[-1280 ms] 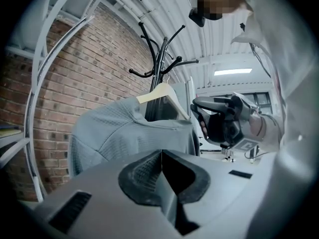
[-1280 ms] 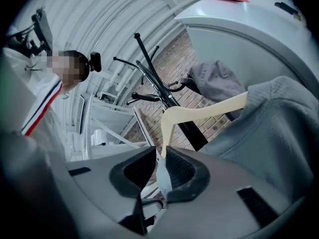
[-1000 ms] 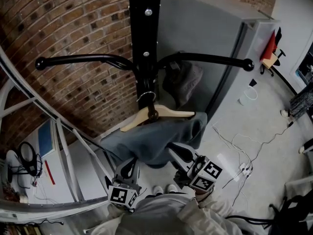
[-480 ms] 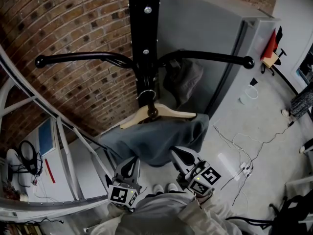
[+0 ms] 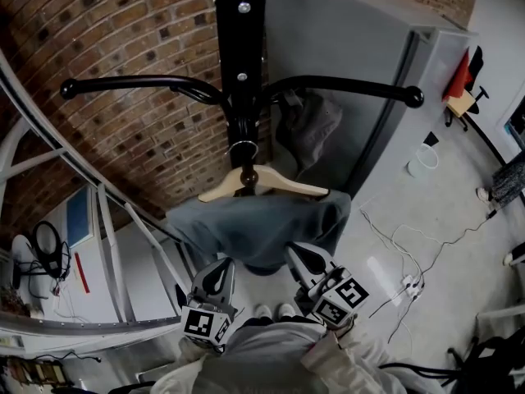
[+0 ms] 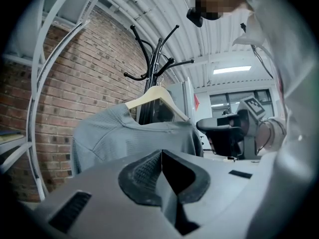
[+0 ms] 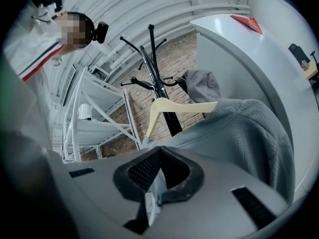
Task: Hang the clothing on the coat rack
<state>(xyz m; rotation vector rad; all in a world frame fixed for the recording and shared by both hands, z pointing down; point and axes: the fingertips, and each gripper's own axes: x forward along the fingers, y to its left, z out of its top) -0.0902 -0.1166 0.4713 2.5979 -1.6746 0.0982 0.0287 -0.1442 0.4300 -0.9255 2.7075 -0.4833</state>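
Right tongs (image 7: 159, 157), just closed on shirt (image 7: 239, 133) — pinch half-hidden; rack (image 5: 240, 56) cropped

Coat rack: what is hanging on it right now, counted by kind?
Hanger: 1
Garments: 2, the shirt on the hanger and a grey garment on a side arm
Total on the rack: 3

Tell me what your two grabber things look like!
Both the left gripper and right gripper are grey with black, bumpy-padded fingers. Each carries a white cube printed with black square markers. The sleeve is off-white.
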